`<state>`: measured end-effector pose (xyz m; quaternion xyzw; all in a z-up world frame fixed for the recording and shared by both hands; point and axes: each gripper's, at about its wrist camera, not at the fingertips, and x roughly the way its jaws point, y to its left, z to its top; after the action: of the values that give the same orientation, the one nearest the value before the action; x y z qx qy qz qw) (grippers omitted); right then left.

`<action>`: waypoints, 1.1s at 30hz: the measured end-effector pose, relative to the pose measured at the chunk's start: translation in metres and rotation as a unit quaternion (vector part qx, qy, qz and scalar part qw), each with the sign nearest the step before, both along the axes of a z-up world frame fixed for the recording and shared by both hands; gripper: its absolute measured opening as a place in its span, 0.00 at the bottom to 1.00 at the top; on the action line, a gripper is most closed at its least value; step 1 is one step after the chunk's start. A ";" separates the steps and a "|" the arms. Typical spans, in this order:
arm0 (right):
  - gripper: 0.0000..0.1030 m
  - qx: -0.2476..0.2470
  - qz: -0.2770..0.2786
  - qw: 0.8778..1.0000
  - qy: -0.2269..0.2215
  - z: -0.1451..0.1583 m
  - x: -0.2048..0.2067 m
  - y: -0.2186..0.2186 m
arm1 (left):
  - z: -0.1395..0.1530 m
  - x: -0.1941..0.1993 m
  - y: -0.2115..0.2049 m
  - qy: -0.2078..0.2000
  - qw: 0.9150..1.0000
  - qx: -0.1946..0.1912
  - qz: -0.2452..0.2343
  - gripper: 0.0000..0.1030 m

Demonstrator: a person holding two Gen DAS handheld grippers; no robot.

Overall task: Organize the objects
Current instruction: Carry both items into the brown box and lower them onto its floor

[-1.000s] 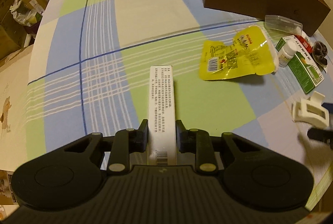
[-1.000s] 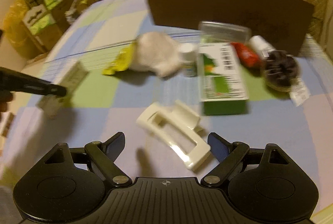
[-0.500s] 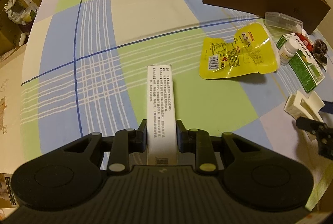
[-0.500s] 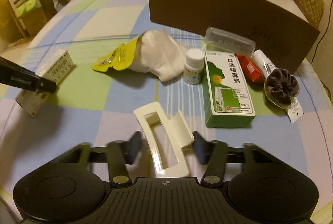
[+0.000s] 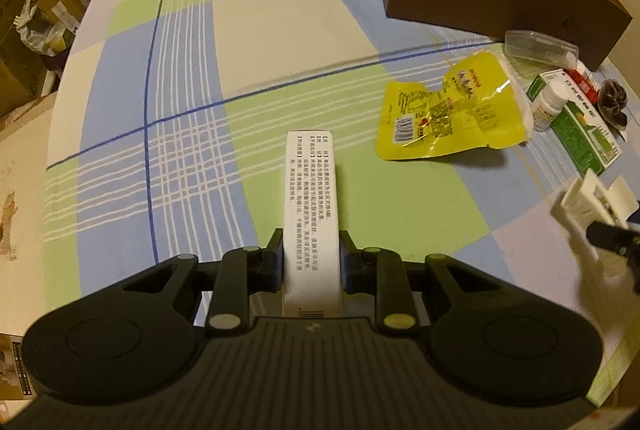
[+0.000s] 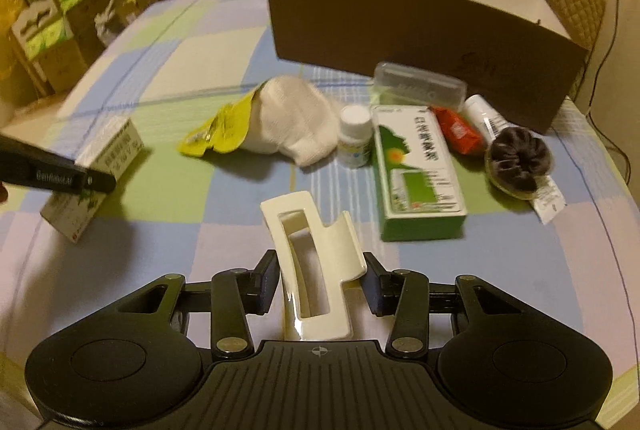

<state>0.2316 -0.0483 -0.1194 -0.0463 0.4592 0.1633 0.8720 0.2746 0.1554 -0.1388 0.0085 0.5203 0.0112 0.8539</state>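
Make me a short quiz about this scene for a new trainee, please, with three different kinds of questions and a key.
1. True or false: the left hand-held gripper holds a white carton.
2. What does the right hand-held gripper hold? A) pill bottle B) cream hair clip C) green box
3. Fill in: the white cloth lies partly on a ______ pouch.

Key
1. True; its fingers press both sides of the carton.
2. B; the hair clip sits between the fingers, while the pill bottle and green box stay on the table.
3. yellow
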 end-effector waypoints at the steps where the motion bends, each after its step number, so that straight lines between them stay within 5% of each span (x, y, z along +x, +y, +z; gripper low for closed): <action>1: 0.39 0.007 -0.002 1.000 -0.002 0.004 0.001 -0.004 | 0.003 -0.001 -0.001 -0.002 1.000 -0.002 0.002 0.21; 13: 0.39 0.061 -0.018 0.997 -0.033 0.063 0.049 -0.060 | 0.077 0.027 -0.045 -0.066 0.997 -0.029 -0.009 0.21; 24: 0.39 0.086 -0.038 0.993 -0.070 0.108 0.155 -0.098 | 0.124 0.134 -0.118 -0.117 0.990 -0.059 -0.049 0.21; 33: 0.39 0.089 -0.061 0.993 -0.057 0.100 0.236 -0.109 | 0.124 0.226 -0.165 -0.114 0.990 -0.057 -0.068 0.21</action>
<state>0.4680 -0.1571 -0.0191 0.0501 0.3945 0.1466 0.9057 0.5009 -0.0093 -0.0152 -0.0061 0.4178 -0.0755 0.9054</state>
